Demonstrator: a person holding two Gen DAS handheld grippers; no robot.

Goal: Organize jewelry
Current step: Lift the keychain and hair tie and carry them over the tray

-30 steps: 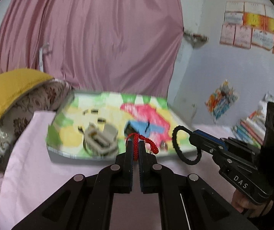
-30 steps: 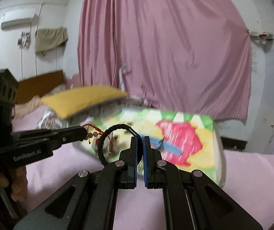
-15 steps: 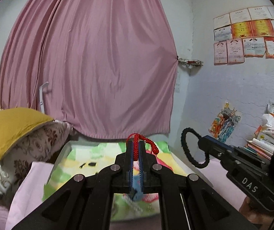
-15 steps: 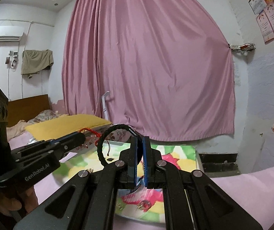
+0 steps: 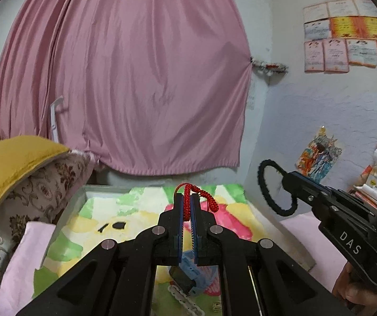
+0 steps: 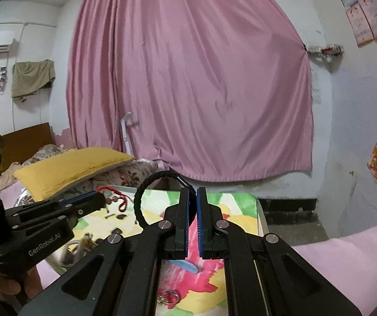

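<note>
The left wrist view showed the left gripper [image 5: 187,200] closed on a red braided cord bracelet [image 5: 188,205], which was pinched between the two blue pads; one loop of the cord stood above the fingertips and another hung to the right of them. To the right in this view, the right gripper [image 5: 290,184] was closed on a black braided bracelet [image 5: 263,187], whose ring stood out to the left of its tips. Both bracelets were held in the air above a colourful board [image 5: 141,210] that lay on the pink bedsheet [image 5: 19,258]. Near the front edge of the board, under the left gripper, lay a blue watch [image 5: 188,276], and just in front of it a white chain [image 5: 185,302]. Two small dark pieces [image 5: 114,226] lay near the left edge of the board.

In the right wrist view, the right gripper [image 6: 193,197] held the black braided bracelet [image 6: 138,205] at the left pad, and the ring curved up and to the left. The left gripper [image 6: 101,201] came in from the left side with the red braided cord bracelet [image 6: 121,202] hanging from its tips. Near the front edge of the board [image 6: 236,205] lay a small metal ring piece [image 6: 168,296]. A yellow pillow [image 6: 69,168] lay beyond the left edge of the board, and a pink curtain [image 6: 188,79] hung behind it.
</note>
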